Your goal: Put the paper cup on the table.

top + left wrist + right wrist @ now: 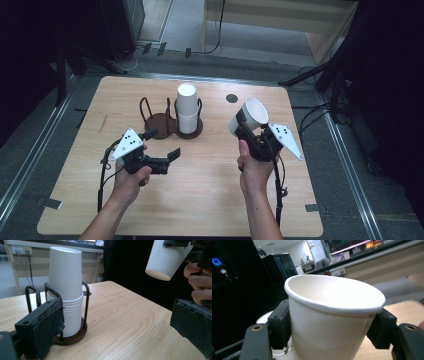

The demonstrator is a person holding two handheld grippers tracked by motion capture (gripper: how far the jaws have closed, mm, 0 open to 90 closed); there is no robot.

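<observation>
Wooden table (200, 200) in dim room. Right gripper (243, 125) clamped on 1 white paper cup (248, 116), tilted, raised above table near right edge. Left gripper (162, 145), jaws wide apart and empty, near left edge, aimed at cup stack (187, 107) in black wire holder (170, 121) toward far edge.

White cup (248, 116), dark-brown holder (165, 125), light woodgrain table (200, 190).

Held paper cup (332, 322) base cut off below, cup stack (65, 292) bottom behind left fingers (42, 327)
</observation>
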